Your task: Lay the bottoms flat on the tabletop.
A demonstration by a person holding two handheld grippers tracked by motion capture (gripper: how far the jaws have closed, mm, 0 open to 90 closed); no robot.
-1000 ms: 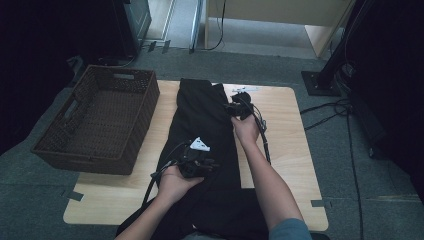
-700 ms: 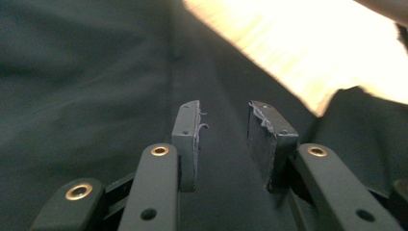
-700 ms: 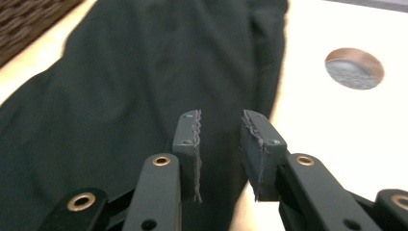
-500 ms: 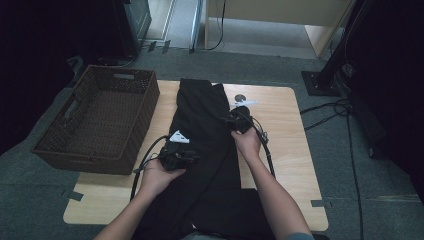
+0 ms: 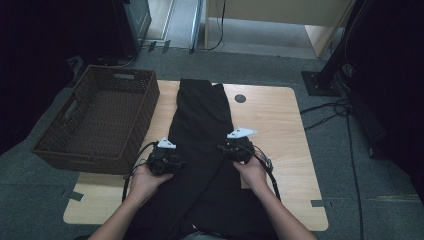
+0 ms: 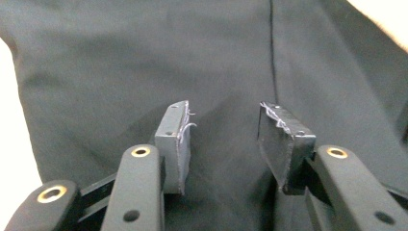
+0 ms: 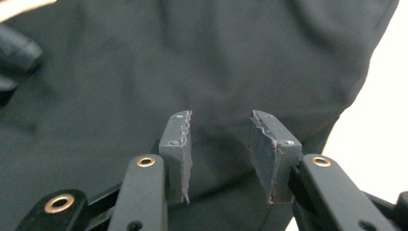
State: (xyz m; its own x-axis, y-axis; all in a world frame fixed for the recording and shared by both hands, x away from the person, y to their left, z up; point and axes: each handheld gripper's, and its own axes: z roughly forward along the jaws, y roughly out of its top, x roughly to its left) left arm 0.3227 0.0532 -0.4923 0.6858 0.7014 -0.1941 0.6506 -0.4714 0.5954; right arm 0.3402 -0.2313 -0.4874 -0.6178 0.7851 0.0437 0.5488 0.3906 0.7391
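Observation:
A long black garment (image 5: pixel 202 120) lies flat down the middle of the wooden table (image 5: pixel 280 120), from the far edge to the near edge. My left gripper (image 5: pixel 179 163) rests at its left edge and my right gripper (image 5: pixel 223 149) on its right part, both about halfway down. In the left gripper view my left gripper (image 6: pixel 223 142) is open over smooth black cloth (image 6: pixel 144 62), its jaws having just been opening. My right gripper (image 7: pixel 220 147) is open too and has just been opening, above the cloth (image 7: pixel 144 72) near its edge. No fold is pinched in either.
A brown woven basket (image 5: pixel 95 120) stands at the table's left, partly overhanging it. A small dark round hole (image 5: pixel 240 98) marks the tabletop past the garment's right side. Cables (image 5: pixel 325 112) run across the carpet at the right, near a black stand base (image 5: pixel 320 82).
My right gripper came down the garment toward the person. My left gripper slid left to the garment's left edge. Both sets of jaws stand wider apart than before.

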